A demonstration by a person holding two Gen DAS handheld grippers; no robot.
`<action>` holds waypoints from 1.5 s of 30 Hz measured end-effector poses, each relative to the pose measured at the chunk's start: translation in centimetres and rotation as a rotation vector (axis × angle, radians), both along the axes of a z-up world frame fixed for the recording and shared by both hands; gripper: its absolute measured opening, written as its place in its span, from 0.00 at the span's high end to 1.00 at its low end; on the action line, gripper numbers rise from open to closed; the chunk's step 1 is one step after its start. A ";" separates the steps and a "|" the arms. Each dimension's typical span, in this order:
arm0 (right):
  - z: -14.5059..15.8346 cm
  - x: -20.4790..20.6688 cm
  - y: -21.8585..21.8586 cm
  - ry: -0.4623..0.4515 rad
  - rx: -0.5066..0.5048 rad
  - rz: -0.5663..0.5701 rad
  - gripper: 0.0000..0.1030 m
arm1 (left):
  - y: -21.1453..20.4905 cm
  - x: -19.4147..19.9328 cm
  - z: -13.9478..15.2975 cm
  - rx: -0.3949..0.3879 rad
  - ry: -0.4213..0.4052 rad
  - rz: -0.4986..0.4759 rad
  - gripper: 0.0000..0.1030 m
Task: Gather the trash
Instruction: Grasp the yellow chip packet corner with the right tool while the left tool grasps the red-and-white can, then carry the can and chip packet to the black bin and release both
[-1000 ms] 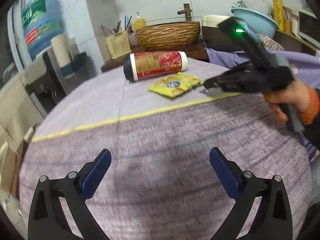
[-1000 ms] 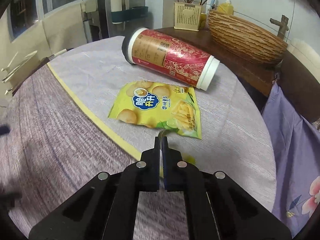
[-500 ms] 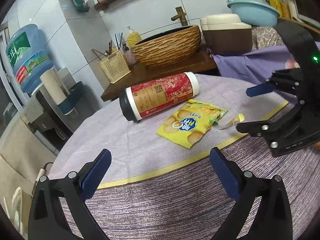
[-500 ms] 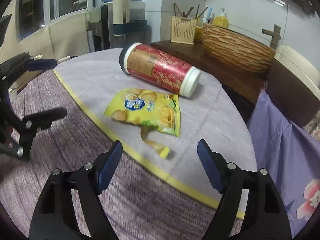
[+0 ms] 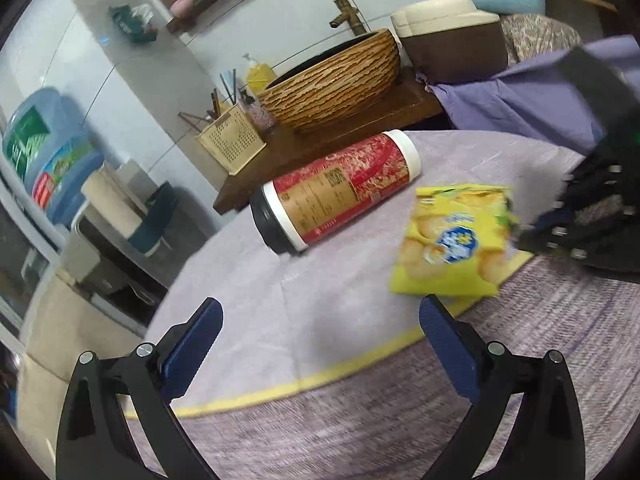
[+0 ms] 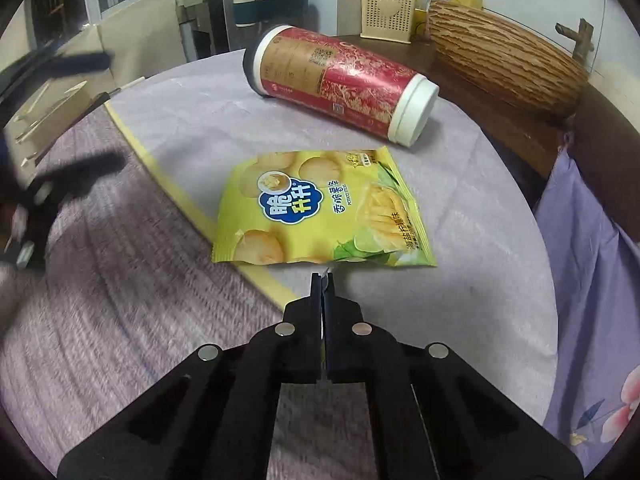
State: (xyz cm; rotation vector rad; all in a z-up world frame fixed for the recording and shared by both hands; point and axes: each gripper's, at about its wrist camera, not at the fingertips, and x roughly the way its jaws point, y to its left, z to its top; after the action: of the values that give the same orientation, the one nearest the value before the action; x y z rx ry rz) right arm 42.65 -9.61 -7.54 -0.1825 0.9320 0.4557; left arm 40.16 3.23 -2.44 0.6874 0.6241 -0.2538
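Note:
A yellow chip bag [image 6: 320,212] lies on the purple tablecloth; it also shows in the left wrist view [image 5: 452,244]. My right gripper [image 6: 322,280] is shut on the bag's near edge, on its torn strip. It appears blurred at the right of the left wrist view [image 5: 560,232], against the bag. A red canister [image 6: 340,84] with a white cap lies on its side behind the bag, also in the left wrist view [image 5: 340,192]. My left gripper [image 5: 320,320] is open and empty, above the cloth in front of the canister and bag.
A yellow band [image 6: 192,208] crosses the tablecloth. A wooden counter [image 5: 360,128] behind the table holds a woven basin [image 5: 332,84] and a utensil holder [image 5: 230,142]. A water dispenser [image 5: 48,156] stands at left. Purple fabric [image 6: 592,260] hangs at right.
My right gripper was open half a second ago and has shut on the bag's near edge. My left gripper has moved toward the canister, staying open.

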 end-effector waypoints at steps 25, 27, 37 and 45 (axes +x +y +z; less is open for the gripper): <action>-1.0 -6.4 -8.0 0.099 0.236 -0.073 0.98 | -12.4 15.8 -6.4 0.678 0.309 -0.398 0.06; -1.3 -6.2 -8.4 0.104 0.262 -0.074 0.98 | -12.9 15.6 -6.5 0.670 0.289 -0.409 0.13; -0.7 -7.9 -8.8 0.071 0.310 -0.087 0.98 | -12.1 13.1 -4.8 0.533 0.153 -0.310 0.29; 2.2 -12.2 -9.2 -0.041 0.304 -0.110 0.98 | -8.4 5.6 2.6 0.136 0.031 -0.218 0.32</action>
State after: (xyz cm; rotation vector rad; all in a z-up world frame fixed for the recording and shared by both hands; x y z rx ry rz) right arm 30.45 -18.82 -5.31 0.1352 0.8175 0.4839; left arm 45.71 -5.18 0.12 0.8853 0.5999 -0.4275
